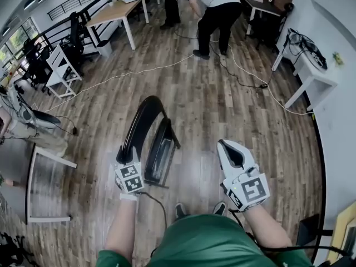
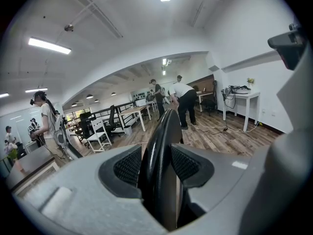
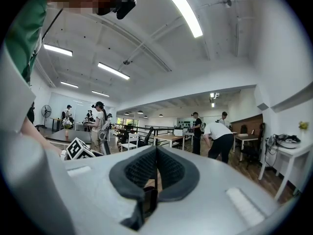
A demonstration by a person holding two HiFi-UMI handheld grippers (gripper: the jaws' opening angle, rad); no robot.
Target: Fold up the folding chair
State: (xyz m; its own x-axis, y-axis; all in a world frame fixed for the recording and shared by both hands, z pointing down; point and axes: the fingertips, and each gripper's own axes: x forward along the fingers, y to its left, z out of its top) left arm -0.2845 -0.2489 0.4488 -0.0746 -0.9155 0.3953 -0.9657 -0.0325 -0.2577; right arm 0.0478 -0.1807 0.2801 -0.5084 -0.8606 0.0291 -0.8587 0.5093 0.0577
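The left gripper's [image 2: 159, 161] jaws pinch the folding chair [image 1: 160, 152] by its black curved back rim. The chair stands narrow on the wooden floor [image 1: 211, 110], just ahead of the person's shoes [image 1: 181, 210]. The right gripper's [image 3: 156, 168] jaws are pressed together with nothing between them, off to the chair's right. Each gripper's marker cube [image 1: 129, 178] carries black-and-white square patterns.

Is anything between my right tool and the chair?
Nothing visible. Only bare floor lies between the right tool, shut and empty, and the chair. The left tool grips the chair's curved back.
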